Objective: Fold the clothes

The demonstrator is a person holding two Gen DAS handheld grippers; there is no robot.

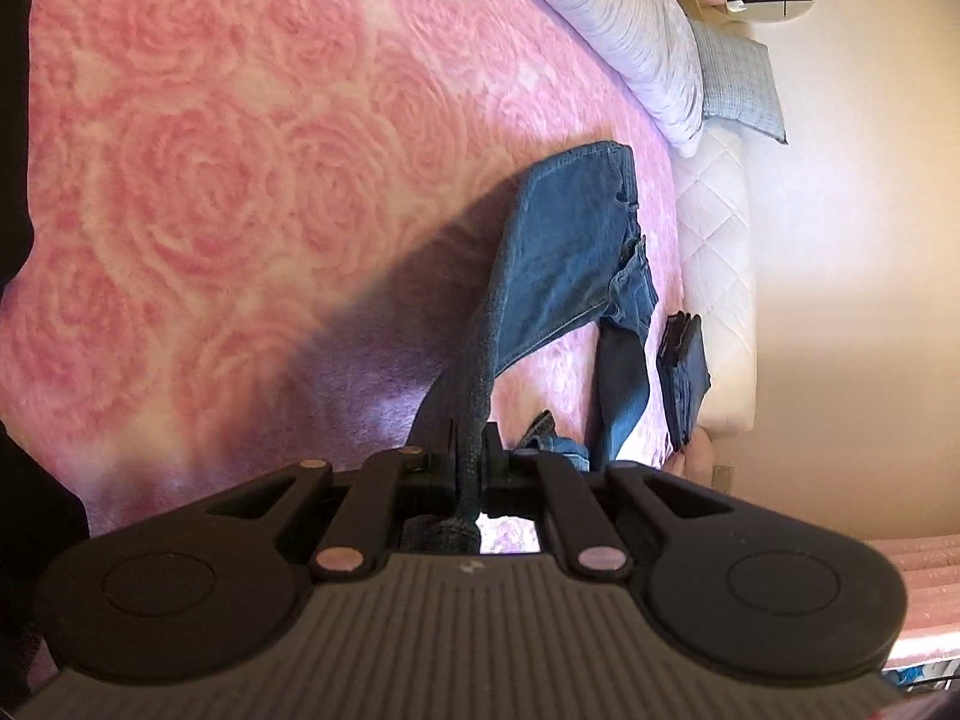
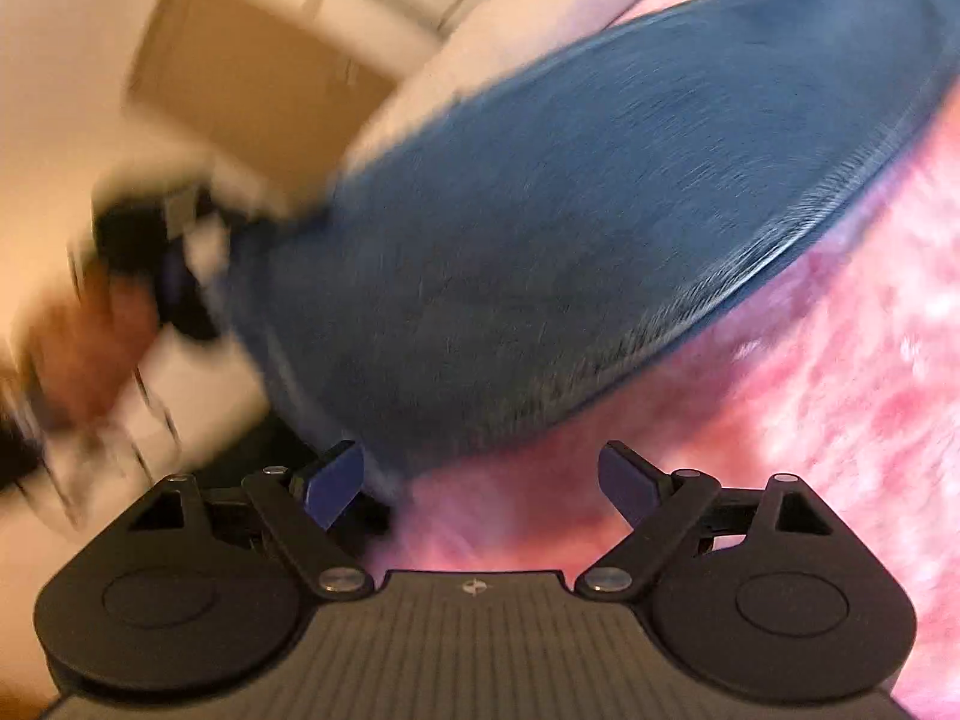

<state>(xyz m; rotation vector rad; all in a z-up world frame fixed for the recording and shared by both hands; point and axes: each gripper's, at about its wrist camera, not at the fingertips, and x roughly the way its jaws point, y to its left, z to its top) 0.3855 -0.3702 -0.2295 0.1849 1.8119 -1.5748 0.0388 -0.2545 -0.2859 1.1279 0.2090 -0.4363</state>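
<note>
Evidently the jeans [image 1: 564, 252] were heavy, limp denim: left tongs [image 1: 471, 456] pinched one hem, right tongs [image 2: 480, 480] gaped, best seizing the other.

We find no readable words, numbers or brand names in either view (only a small pale emblem, no letters, on each hand-held gripper's ribbed grey body [image 1: 467, 568] [image 2: 473, 587]).

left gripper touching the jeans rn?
Touching. The left wrist view shows the left gripper with its jaws closed on a bunched fold of the jeans, and the denim runs taut from there down to the pink blanket.
</note>
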